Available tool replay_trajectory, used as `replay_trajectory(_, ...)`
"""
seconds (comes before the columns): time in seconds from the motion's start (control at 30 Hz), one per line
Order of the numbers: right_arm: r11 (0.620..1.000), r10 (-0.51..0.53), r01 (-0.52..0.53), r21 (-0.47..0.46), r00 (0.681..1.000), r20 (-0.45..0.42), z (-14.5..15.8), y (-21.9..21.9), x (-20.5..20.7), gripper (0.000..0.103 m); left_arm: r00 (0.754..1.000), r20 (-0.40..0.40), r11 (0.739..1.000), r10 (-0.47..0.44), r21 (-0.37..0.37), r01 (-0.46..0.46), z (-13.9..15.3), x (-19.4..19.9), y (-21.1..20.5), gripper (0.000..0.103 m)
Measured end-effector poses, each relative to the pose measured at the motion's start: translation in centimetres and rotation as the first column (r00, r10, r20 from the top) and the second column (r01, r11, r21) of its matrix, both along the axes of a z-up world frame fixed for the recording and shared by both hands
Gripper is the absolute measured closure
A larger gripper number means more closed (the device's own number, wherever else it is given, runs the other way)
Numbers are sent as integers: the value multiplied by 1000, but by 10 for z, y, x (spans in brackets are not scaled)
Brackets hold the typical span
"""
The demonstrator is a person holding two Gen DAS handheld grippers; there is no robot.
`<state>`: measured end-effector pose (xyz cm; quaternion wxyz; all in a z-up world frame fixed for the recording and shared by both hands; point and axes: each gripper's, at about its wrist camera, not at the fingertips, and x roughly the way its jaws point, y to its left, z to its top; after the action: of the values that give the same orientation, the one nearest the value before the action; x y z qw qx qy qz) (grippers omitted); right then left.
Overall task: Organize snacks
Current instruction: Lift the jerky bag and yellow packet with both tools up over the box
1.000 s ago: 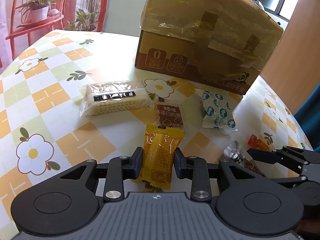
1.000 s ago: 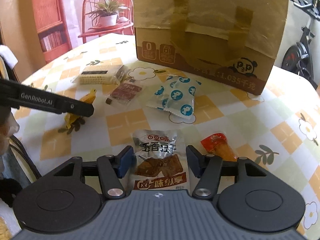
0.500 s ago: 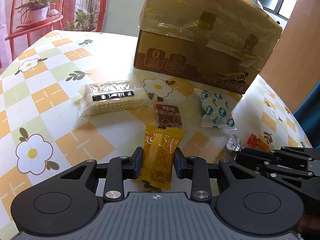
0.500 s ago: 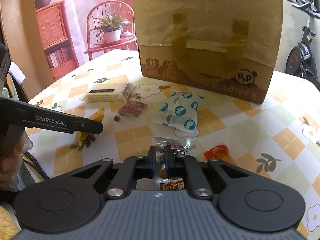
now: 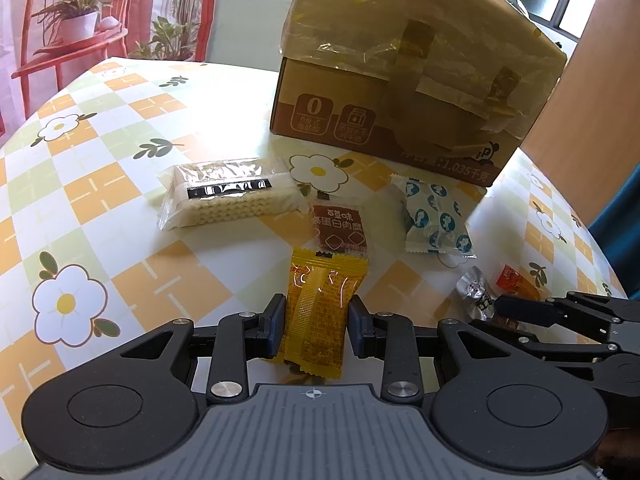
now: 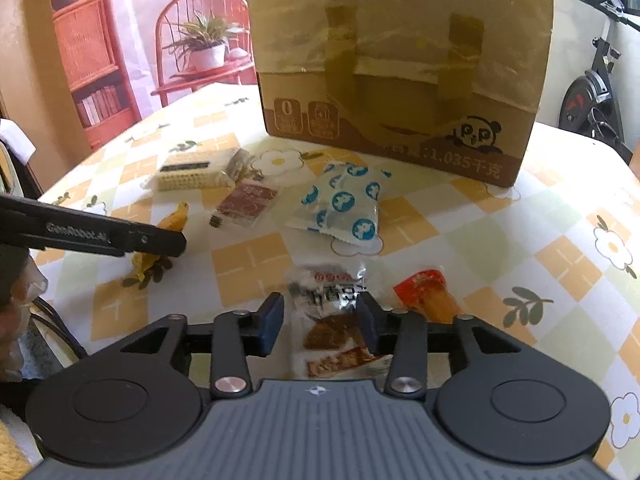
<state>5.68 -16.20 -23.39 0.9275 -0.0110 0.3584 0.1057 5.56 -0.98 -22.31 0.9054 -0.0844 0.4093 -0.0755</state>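
Note:
Snack packets lie on a flowered tablecloth in front of a taped cardboard box (image 5: 416,92). My left gripper (image 5: 318,326) is open, its pads on either side of a yellow packet (image 5: 320,312), a small gap on each side. My right gripper (image 6: 320,320) is open around a silver tofu packet (image 6: 336,320) lying crumpled between the pads. Beyond lie a wafer pack (image 5: 228,196), a brown packet (image 5: 340,232), a white packet with blue dots (image 5: 434,216) and a red packet (image 6: 424,292).
The box (image 6: 396,64) stands at the back of the table. The table edge curves away at the right (image 5: 600,240). A red chair with a potted plant (image 5: 76,28) stands beyond the table at the left. An exercise bike (image 6: 592,92) stands at the right.
My right gripper shut on the tofu packet half a second ago, then opened again; the packet now lies crumpled between the pads. My left gripper and the yellow packet have not moved.

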Motion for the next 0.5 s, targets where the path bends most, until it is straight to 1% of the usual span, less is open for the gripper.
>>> replay_trajectory(0.3,999,18,-18,-47,1000,15,-5,3,3,56,1000,0,1000,0,1,0,0,0,0,69)
replay_trajectory(0.4,999,24,-24,-48,1000,16,-5,1,6,59,1000,1,1000,0,3,0,0,0,0,69)
replay_trajectory(0.43,999,22,-21,-38,1000,16,-5,-1,6,63,1000,3,1000,0,4,0,0,0,0,69)
replay_trajectory(0.5,1000,11,-11,-3,1000,17,-4,-6,5,65,1000,4,1000,2,4,-2,0,0,0,69)
